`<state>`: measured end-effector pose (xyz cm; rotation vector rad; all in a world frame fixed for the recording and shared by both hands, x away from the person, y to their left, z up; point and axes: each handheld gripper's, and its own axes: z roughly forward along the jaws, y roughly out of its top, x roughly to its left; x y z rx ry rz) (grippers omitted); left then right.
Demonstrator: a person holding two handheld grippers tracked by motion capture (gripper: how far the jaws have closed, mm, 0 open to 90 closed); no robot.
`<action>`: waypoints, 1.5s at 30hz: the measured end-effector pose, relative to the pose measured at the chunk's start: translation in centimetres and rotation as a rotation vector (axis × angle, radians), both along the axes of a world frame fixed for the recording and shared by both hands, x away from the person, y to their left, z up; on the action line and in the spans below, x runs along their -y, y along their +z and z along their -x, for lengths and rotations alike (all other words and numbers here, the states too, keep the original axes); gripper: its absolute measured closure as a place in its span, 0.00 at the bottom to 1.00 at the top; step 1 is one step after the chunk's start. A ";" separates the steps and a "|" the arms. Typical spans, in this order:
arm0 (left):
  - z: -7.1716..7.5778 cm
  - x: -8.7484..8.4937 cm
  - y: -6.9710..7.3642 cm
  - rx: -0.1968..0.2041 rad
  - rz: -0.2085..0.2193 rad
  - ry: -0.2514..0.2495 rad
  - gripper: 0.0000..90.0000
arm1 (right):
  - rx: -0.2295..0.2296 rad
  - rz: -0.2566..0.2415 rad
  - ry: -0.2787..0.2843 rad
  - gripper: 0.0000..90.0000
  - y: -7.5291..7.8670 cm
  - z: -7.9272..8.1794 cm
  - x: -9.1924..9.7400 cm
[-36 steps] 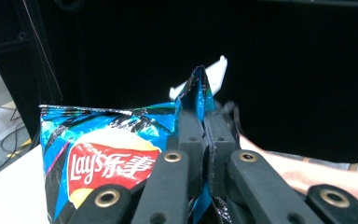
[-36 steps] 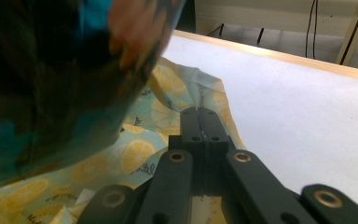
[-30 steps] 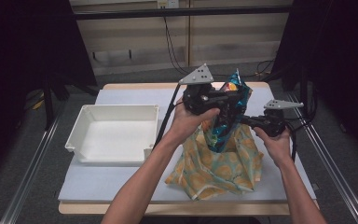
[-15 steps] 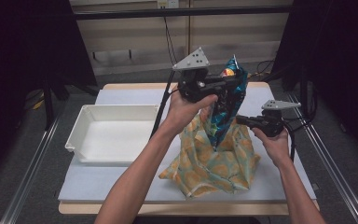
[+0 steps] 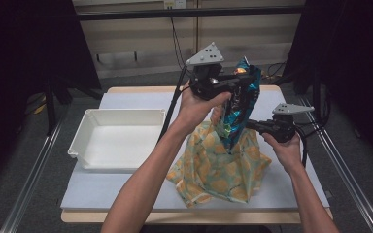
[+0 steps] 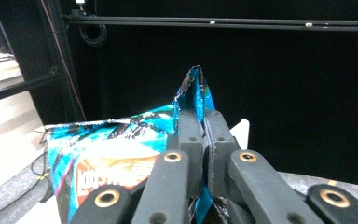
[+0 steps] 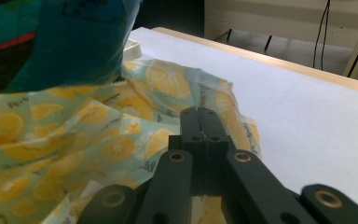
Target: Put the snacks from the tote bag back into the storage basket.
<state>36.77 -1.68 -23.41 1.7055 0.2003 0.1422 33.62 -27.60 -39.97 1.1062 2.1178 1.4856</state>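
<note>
Left gripper (image 5: 237, 81) has lifted the snack bag (image 5: 238, 109) higher out of the lemon-print cloth bag (image 5: 218, 167); its jaws pinch the top seam. Right gripper (image 7: 200, 122) jaws clamp the cloth rim on the bench (image 5: 121, 189). Snack bag looks light, crinkly, crushable; grip the seam.

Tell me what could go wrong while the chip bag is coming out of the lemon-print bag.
The left gripper pinches only the top edge of the chip bag, so the thin foil might slip or tear. Its lower end sits inside the lemon-print bag and could snag. The right gripper clamps just the rim, so the cloth might lift along.
</note>
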 end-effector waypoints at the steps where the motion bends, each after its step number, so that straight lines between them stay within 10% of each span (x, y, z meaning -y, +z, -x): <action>1: 0.0 0.0 0.0 0.000 0.000 0.000 0.98 | 0.000 0.000 0.000 1.00 0.0 0.0 0.0; 13: 0.4 -4.5 1.3 0.030 0.045 0.050 0.98 | -0.015 0.000 -0.081 1.00 -0.6 -0.5 1.9; 21: -0.1 -8.4 -0.4 0.002 0.037 0.106 0.98 | -0.009 0.006 -0.057 0.78 -0.4 0.2 1.5; 45: -0.5 -17.3 -1.9 -0.026 0.020 0.306 0.98 | 0.075 -0.004 -0.090 0.30 0.0 7.2 1.7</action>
